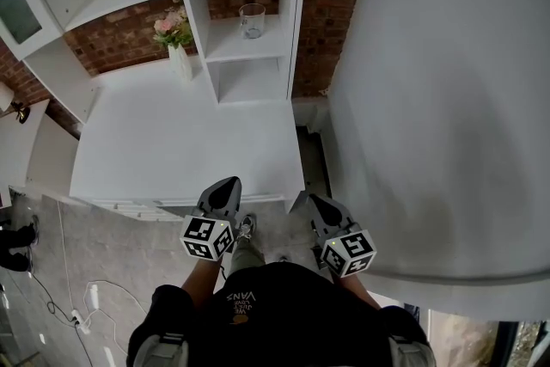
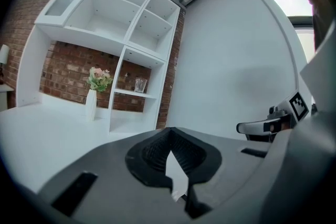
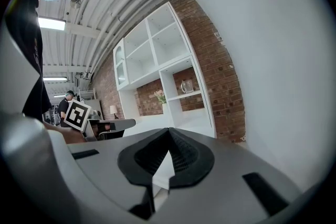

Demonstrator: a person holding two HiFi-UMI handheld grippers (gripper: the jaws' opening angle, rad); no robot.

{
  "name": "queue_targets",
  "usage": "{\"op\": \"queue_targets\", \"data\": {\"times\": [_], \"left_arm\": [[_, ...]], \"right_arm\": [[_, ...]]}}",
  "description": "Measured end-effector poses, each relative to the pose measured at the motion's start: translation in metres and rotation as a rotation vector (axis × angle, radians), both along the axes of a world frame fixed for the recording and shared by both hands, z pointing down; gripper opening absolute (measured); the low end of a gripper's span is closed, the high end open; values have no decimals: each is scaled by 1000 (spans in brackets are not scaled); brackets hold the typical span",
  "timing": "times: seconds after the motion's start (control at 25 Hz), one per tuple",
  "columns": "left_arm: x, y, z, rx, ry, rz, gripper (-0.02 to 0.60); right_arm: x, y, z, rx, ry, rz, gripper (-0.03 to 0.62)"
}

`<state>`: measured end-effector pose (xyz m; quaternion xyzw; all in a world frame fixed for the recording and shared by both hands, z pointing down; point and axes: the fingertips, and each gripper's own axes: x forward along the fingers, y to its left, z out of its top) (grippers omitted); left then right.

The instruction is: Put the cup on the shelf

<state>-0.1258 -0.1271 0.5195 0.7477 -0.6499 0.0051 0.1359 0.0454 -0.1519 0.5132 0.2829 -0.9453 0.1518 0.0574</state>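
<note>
Currently I record both pairs of fingers pressed together with nothing between them, on the left gripper (image 1: 229, 185) and the right gripper (image 1: 312, 200) alike. The cup (image 1: 252, 20) stands upright on the shelf (image 1: 225, 49), well ahead of both fingertips and untouched.

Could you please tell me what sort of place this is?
Probably a staged home corner inside a workshop or studio: white open shelving holding a clear glass cup against a red brick wall, a white vase of pink flowers on the white counter, yet a bare industrial ceiling with strip lights.
</note>
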Motion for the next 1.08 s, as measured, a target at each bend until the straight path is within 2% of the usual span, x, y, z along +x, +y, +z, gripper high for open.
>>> {"op": "queue_targets", "data": {"times": [0.44,1.08], "left_arm": [[2,19,3,-8,13,-23,8],[8,17,2,-11,44,-33,8]], "right_arm": [[-6,3,-2,10,-11,-26,-2],[-3,-1,0,21,-8,-26,-2]]}}
